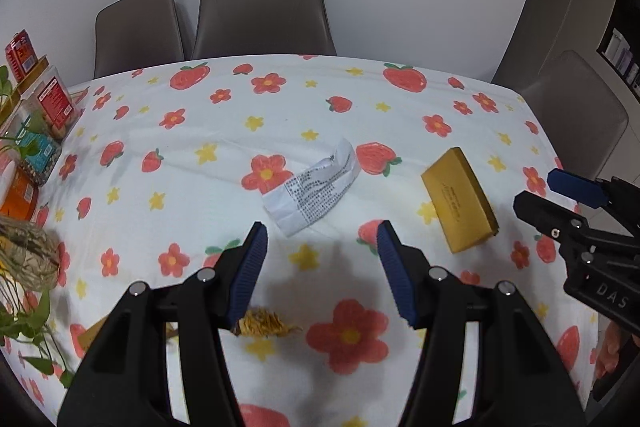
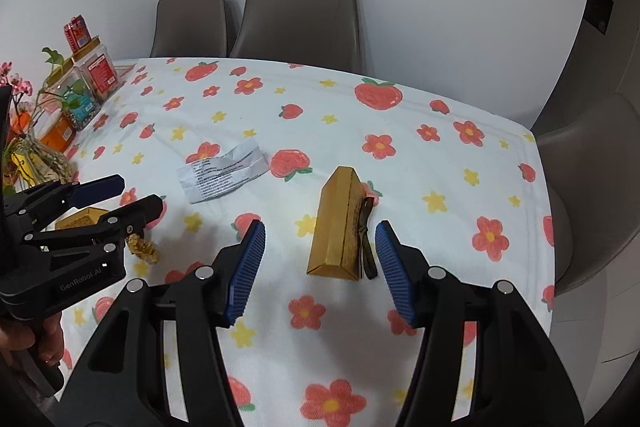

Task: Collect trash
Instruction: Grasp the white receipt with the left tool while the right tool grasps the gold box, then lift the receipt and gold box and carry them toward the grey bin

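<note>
Two open grippers [image 1: 322,233] (empty); perhaps three scraps.

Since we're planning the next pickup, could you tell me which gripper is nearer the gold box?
Right. The right gripper has the gold box just ahead between its open fingers; the left gripper sits off to the box's left.

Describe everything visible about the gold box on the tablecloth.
The gold box is a long, flat rectangular carton, apparently cardboard, with small dark print on its top face. One side looks darker, with a dark ribbon or flap hanging there. It lies closed on the flowered tablecloth, right of the crumpled paper; neither gripper touches it.
</note>
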Demonstrator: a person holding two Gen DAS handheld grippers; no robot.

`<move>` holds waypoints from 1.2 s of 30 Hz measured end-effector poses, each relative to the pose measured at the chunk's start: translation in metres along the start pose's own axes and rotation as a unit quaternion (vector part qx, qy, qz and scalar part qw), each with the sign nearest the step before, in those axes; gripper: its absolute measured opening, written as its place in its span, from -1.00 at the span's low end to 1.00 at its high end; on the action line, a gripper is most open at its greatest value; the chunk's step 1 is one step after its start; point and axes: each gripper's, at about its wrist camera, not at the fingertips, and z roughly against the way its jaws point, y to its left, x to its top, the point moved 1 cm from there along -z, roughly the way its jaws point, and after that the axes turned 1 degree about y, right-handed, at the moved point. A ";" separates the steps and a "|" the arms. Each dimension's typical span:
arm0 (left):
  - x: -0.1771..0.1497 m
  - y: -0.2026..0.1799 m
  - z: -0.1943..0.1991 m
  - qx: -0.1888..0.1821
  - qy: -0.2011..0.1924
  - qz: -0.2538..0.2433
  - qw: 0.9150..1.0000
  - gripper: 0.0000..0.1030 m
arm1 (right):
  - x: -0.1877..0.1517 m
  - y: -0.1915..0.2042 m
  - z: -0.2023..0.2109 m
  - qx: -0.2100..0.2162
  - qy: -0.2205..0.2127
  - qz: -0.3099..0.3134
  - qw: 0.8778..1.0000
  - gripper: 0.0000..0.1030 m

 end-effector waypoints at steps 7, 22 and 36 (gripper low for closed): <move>0.022 0.013 -0.054 -0.014 0.014 -0.029 0.999 0.12 | 0.008 -0.007 -0.051 -0.013 0.021 -0.009 1.000 0.08; 0.022 -0.005 -0.108 -0.033 0.050 -0.058 0.997 -0.43 | -0.015 -0.010 -0.100 -0.010 0.076 -0.001 0.997 0.08; 0.021 -0.006 -0.104 -0.039 0.050 -0.036 0.997 -0.87 | -0.013 0.000 -0.102 0.000 0.077 0.017 0.997 -0.08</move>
